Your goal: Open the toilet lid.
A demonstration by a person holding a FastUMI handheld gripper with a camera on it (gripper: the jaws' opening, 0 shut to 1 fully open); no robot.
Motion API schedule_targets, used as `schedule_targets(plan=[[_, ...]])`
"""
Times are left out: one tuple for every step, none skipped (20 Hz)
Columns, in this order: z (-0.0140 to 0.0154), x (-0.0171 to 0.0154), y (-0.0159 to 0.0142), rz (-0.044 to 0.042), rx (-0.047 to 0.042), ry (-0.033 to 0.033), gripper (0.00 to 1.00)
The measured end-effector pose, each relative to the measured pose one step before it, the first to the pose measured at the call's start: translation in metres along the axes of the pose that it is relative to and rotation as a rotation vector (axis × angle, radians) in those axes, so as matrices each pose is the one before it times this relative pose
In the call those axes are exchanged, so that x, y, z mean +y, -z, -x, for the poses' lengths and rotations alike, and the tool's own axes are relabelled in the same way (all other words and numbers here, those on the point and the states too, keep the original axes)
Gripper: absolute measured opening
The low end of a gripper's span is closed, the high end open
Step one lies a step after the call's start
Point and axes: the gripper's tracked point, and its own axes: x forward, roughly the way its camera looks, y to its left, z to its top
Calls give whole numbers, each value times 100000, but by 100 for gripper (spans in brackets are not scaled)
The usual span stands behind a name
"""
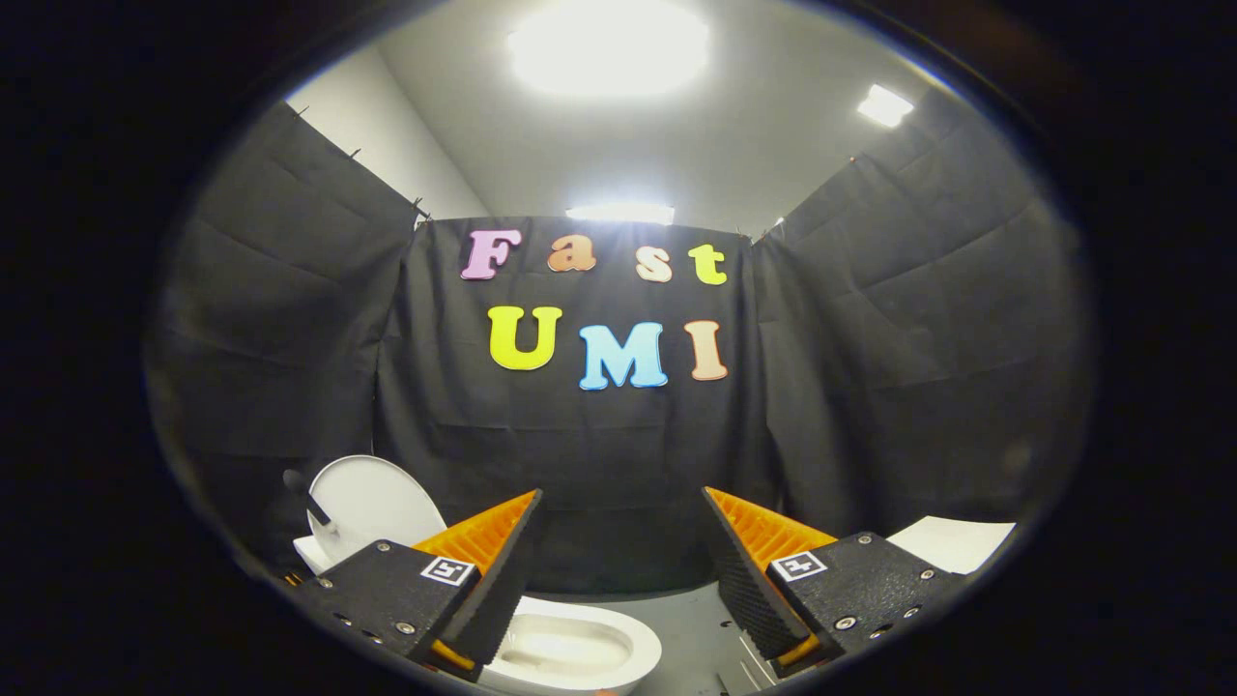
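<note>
Toilet lid (pixel 365 501) stood upright behind the bowl (pixel 570 650), left of my gripper (pixel 620 541), whose fingers were spread wide, holding nothing. Job looked complete; I judged a slow, clear retreat best.

Jaws wide apart, gap free; raised toilet lid (pixel 365 503) beyond left finger; bowl (pixel 570 650) below.

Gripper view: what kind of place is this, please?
Probably a mock bathroom in a recording booth: a white toilet with its lid raised, black cloth walls around it. The gripper hangs open above.
</note>
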Motion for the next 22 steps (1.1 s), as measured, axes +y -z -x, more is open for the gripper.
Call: schedule_targets(plan=[[2,-433,315,-773,835,849,96],[52,-144,187,-267,535,-61,96],[94,-186,120,519,364,297,95],[-4,-371,100,938,388,965,95],[0,-498,-12,583,303,1129,96],[126,-205,-54,-37,-121,368,96],[137,61,-82,-453,-198,-52,96],[82,90,-87,-423,-253,-192,96],[81,-23,-58,-142,-188,135,96],[31,-27,-7,166,-152,-77,95],[11,53,7,370,-76,-72,95],[-1,-3,38,299,-199,-130,96],[-71,164,65,297,102,-211,95],[-42,93,218,267,253,-121,96],[-81,246,276,340,592,-498,95],[-56,163,376,307,1063,-481,95],[-51,37,415,195,1097,26,96],[-35,-7,177,6,725,-8,96],[-37,148,135,-202,579,-329,96],[-82,95,17,-236,219,-330,96],[20,44,-32,-138,75,-123,96],[88,-48,19,4,23,52,96]])
